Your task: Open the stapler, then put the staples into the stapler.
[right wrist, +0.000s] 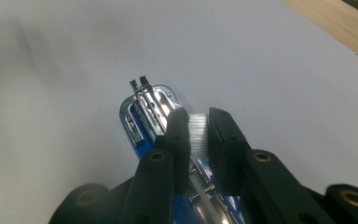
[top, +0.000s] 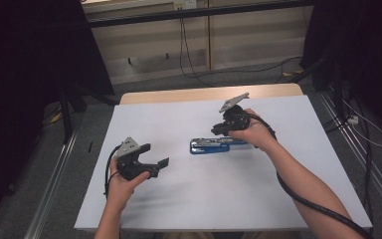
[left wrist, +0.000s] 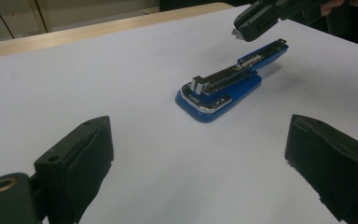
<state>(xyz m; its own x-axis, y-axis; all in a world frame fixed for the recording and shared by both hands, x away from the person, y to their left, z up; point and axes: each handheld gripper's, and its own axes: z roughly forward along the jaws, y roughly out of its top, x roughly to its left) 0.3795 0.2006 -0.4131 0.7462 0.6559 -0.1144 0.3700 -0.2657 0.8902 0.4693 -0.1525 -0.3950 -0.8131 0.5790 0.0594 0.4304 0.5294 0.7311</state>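
1. The stapler [top: 214, 145] lies opened mid-table on the white sheet [top: 278, 199]; in the high view the right hand [top: 252, 132] covers its rear.
2. The right gripper [right wrist: 198, 133] pinches a strip of staples [right wrist: 198, 135] above the stapler; the strip's lower end is hidden, probably just clear of the channel.
3. The left gripper [top: 160, 162] rests nearby, jaws spread, holding nothing.

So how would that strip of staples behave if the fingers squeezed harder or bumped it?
The staple strip, pinched in the right gripper above the open blue stapler, looks thin and light. It would probably snap into shorter pieces under a hard squeeze, and its shiny metal might slip from the fingers.
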